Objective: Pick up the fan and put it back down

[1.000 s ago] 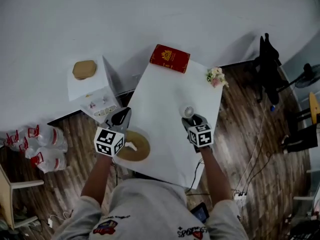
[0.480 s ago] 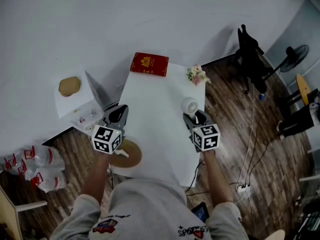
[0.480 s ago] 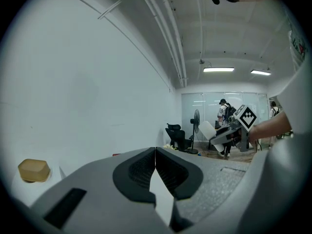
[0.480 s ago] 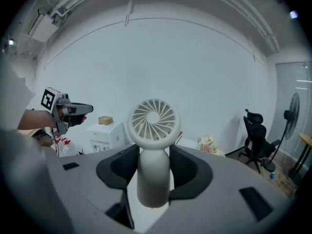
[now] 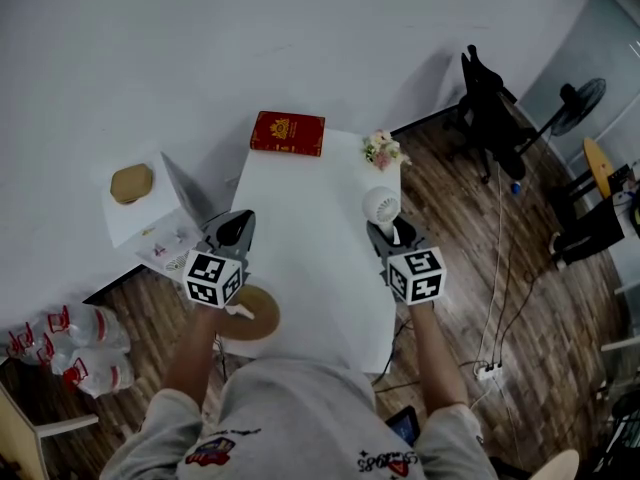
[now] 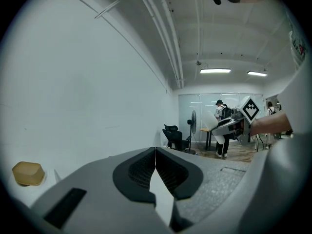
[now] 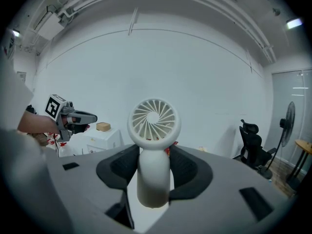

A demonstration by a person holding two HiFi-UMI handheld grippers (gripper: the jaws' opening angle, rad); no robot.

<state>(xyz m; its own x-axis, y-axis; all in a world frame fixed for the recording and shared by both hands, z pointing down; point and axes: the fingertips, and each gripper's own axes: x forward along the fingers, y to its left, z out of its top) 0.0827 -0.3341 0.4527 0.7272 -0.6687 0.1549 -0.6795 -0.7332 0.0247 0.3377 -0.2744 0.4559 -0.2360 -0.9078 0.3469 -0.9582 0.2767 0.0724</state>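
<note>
A small white handheld fan [image 7: 154,121] with a round grille stands upright, its handle clamped between the dark pads of my right gripper [image 7: 154,156]. In the head view the fan [image 5: 381,205] is held up over the right side of the white table [image 5: 305,223], with the right gripper [image 5: 386,227] just behind it. My left gripper [image 5: 239,224] hovers over the table's left edge with its jaws shut and empty. In the left gripper view the left gripper's [image 6: 155,151] tips meet, and the right gripper [image 6: 233,125] shows far off.
A red book [image 5: 288,133] lies at the table's far edge and a small flower bunch [image 5: 381,150] at its far right corner. A wooden ring [image 5: 246,313] sits at the near left corner. A white cabinet [image 5: 140,218] stands left and an office chair [image 5: 490,108] right.
My right gripper has risen with the fan, which now sits higher and further along the table. The left gripper has also come up a little and stays shut.
</note>
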